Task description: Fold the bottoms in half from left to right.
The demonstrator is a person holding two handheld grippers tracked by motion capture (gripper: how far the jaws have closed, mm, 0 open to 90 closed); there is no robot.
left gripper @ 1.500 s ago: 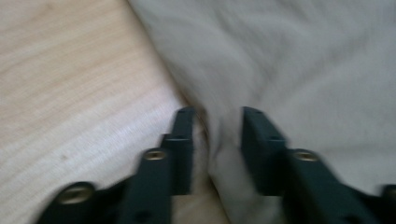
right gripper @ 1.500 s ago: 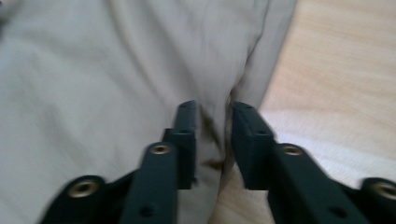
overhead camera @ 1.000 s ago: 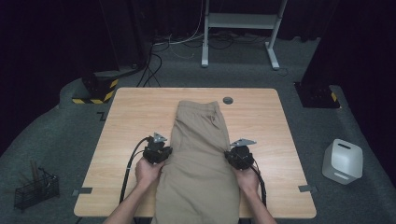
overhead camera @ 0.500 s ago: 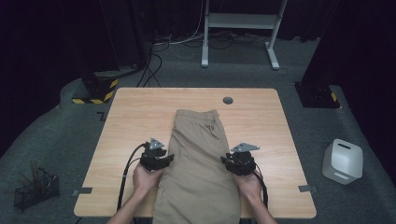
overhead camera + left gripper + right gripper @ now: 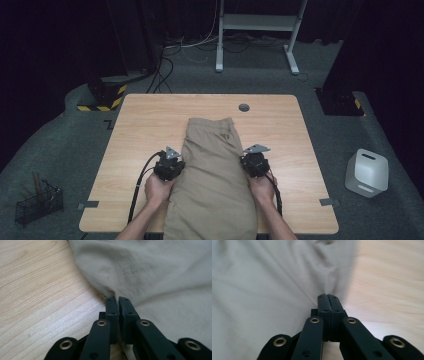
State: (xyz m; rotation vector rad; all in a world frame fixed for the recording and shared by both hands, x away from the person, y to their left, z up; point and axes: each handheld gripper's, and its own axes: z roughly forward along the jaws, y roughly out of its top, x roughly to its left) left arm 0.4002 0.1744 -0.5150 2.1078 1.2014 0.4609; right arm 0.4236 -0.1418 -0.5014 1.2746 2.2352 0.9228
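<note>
Folded khaki trousers (image 5: 212, 175) lie lengthwise down the middle of the wooden table (image 5: 145, 120), their lower end hanging over the near edge. My left gripper (image 5: 179, 166) is at their left edge, my right gripper (image 5: 246, 163) at their right edge. In the left gripper view the jaws (image 5: 117, 300) have just been closing and pinch the cloth's edge (image 5: 162, 272), which puckers toward the tips. The right gripper view shows the same: the jaws (image 5: 328, 296) have just been closing on the edge of the fabric (image 5: 262, 290), with creases running into them.
A round cable hole (image 5: 244, 107) sits in the table beyond the trousers. Bare wood lies on both sides of them. On the floor stand a white container (image 5: 367, 172) at right, a wire basket (image 5: 37, 202) at left and a desk frame (image 5: 260, 30) behind.
The trousers slid toward the near edge, so their far end lies closer. Both hands drew back with them, then shifted forward again along the cloth's edges.
</note>
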